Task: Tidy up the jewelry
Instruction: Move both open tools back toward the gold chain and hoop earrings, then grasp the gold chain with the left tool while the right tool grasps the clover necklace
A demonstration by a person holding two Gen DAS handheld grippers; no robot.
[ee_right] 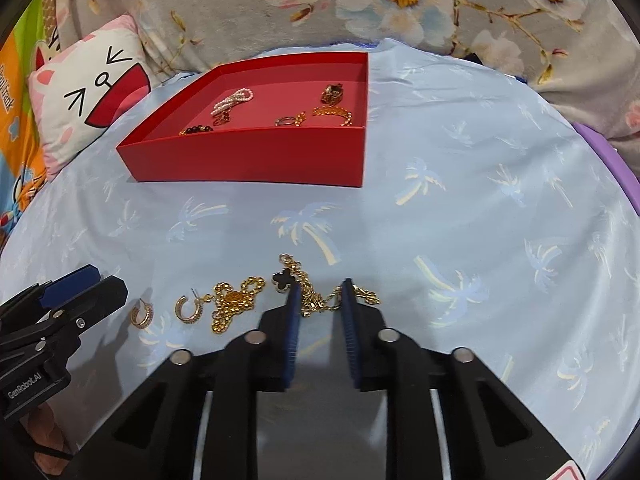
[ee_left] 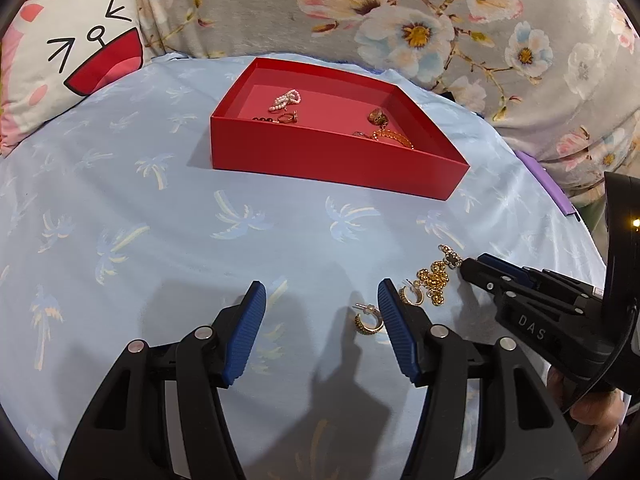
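1. The red tray (ee_right: 248,160) sits on the far side of the palm-print sheet (ee_right: 480,200), already holding pearl, ring and chain pieces, so it is judged to be the collecting place
2. The right claw (ee_right: 320,292) has its pads partly apart, straddling the gold chain (ee_right: 320,300) near its black clover charm (ee_right: 285,280); not yet clamped, seemingly lined up for a pinch
3. The left claw (ee_left: 322,296) is wide apart, with one hoop earring (ee_left: 368,320) lying just inside its right pad
4. The right view alone shows the chain between the pads, plus the second hoop (ee_right: 190,310) and the beaded gold cluster (ee_right: 236,300) clearly
5. The left view shows the right claw only side-on
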